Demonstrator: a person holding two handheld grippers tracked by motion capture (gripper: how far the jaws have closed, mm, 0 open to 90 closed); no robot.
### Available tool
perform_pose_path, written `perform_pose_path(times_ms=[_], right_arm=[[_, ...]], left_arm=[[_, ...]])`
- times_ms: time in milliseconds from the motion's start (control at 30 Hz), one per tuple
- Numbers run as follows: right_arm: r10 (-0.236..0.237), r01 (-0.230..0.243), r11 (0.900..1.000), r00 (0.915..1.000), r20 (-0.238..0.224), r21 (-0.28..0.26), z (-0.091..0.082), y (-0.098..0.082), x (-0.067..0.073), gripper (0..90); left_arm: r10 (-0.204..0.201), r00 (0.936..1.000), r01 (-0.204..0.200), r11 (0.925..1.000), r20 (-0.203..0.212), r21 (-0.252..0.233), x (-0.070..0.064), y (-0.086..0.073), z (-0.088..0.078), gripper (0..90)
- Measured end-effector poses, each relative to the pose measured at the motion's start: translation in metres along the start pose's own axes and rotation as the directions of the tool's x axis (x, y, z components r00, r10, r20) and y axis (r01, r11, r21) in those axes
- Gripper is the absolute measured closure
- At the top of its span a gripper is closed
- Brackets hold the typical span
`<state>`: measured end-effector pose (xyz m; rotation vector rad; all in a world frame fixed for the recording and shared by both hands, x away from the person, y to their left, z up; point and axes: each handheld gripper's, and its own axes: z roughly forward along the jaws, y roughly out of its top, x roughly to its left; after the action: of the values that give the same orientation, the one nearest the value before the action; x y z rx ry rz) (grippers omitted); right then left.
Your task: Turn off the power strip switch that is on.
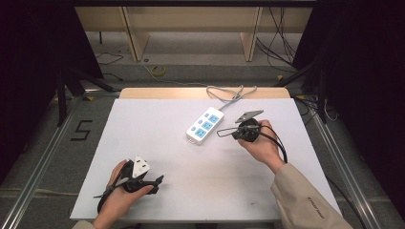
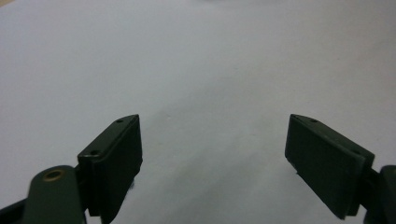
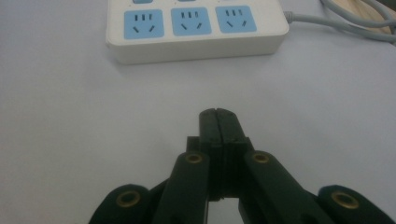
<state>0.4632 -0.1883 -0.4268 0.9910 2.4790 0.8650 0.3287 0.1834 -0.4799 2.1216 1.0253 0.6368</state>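
Right gripper point(image 3: 218, 122) jaws pressed together, empty, aimed at white power strip point(image 3: 196, 28) near table's point(image 1: 157, 143) far edge; blue socket faces bore no readable marking. Left gripper point(image 2: 212, 158) jaws spread wide, empty. Floor marking "5" point(image 1: 82, 130) legible.

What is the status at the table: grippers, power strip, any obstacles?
Left gripper open, over bare table. Right gripper shut, empty, pointing at power strip. Strip flat, sockets up, cable trailing behind. Nothing between.
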Motion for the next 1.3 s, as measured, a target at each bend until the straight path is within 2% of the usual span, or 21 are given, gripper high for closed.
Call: perform_pose_path(times_ms=[333, 533, 933, 1300], right_arm=[[-0.005, 0.005, 1.0, 1.0, -0.003, 0.008, -0.013, -0.03, 0.005, 90.0], [-0.007, 0.007, 1.0, 1.0, -0.007, 0.0, -0.02, -0.04, 0.009, 90.0], [0.003, -0.004, 0.999, 0.9996, -0.029, -0.05, -0.032, -0.062, 0.024, 87.8], [0.004, -0.01, 0.996, 0.9979, -0.065, -0.092, -0.042, -0.095, 0.038, 74.7]], left_arm=[[0.0, 1.0, 0.0, 1.0, -0.001, 0.002, 0.0, 0.0, 0.0, 18.7], [-0.001, 1.0, 0.001, 1.0, -0.002, 0.003, 0.0, 0.0, 0.0, 18.7], [0.004, 1.0, -0.004, 1.0, -0.002, 0.004, 0.0, 0.0, 0.0, 18.7], [0.002, 1.0, -0.002, 1.0, -0.003, 0.007, 0.001, -0.001, -0.001, 18.7]])
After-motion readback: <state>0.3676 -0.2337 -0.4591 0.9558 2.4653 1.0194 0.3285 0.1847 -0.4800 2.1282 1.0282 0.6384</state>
